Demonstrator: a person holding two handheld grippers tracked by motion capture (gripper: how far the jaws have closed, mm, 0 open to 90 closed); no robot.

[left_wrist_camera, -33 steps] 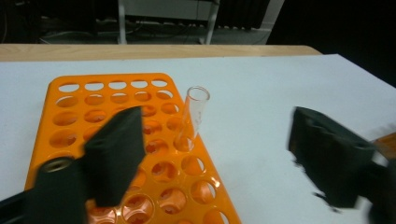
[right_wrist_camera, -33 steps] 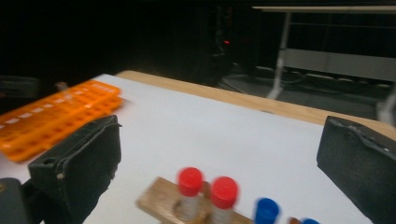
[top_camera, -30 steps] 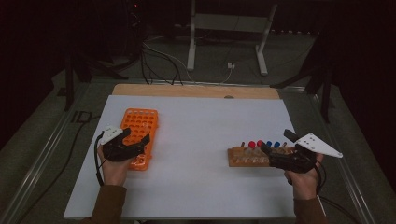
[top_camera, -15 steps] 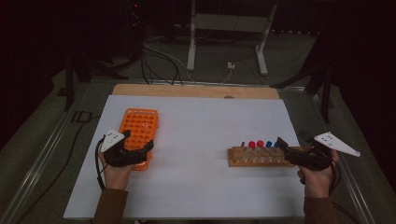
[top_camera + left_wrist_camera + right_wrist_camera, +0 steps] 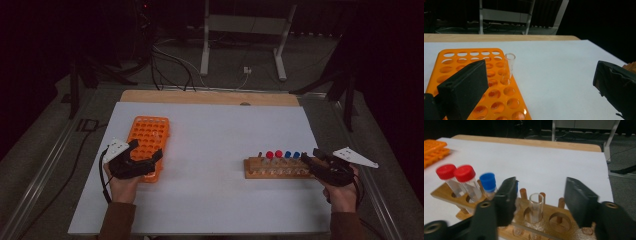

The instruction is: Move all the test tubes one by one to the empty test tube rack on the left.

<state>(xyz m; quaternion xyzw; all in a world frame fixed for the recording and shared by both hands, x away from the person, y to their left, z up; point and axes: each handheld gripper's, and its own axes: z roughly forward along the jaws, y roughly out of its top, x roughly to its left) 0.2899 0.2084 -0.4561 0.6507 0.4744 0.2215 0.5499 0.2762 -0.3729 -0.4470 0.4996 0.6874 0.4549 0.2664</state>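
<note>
The right gripper (image 5: 539, 195), jaws spread, frames the open tube (image 5: 535, 207) in the wooden rack (image 5: 451, 192); next, squeeze it.

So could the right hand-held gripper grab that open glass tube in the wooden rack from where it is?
Probably yes: the right hand-held gripper has its jaws open on either side of the uncapped tube in the wooden rack, nothing between.

I am working in a dim lab: test-tube racks, orange (image 5: 149, 145) and wooden (image 5: 275, 167), on a white-covered table (image 5: 225, 130), cables behind.
</note>
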